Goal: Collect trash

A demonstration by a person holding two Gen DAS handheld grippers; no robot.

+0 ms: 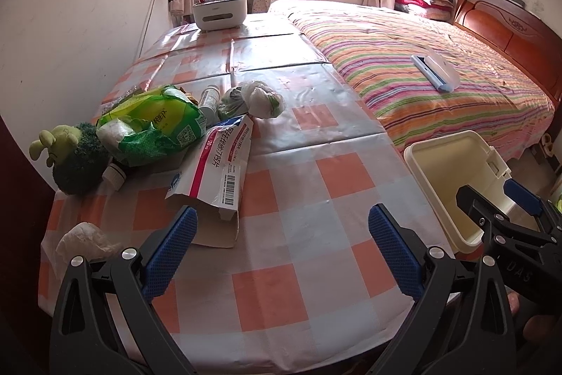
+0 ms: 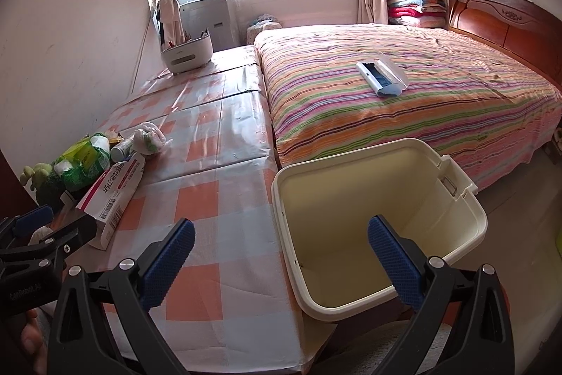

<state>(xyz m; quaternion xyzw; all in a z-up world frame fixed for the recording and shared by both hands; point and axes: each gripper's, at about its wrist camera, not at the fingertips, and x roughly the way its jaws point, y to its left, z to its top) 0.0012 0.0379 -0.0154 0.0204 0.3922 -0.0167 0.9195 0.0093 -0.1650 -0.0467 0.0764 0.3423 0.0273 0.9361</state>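
Orange-and-white checked plastic cloth covers the worktop (image 1: 281, 185), which stands beside a striped bed (image 1: 439, 83). Trash lies at its left: a white-and-pink flattened cardboard box (image 1: 214, 171), a green plastic bag (image 1: 158, 122) and a crumpled white tissue (image 1: 82, 239). Both the left gripper (image 1: 281, 252) and right gripper (image 2: 281, 264) gape wide, holding nothing. A cream plastic bin (image 2: 379, 224) sits open at the worktop's right edge.

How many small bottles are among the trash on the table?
2: one lying between the green bag and white wads, one beside the plush toy. More may be hidden.
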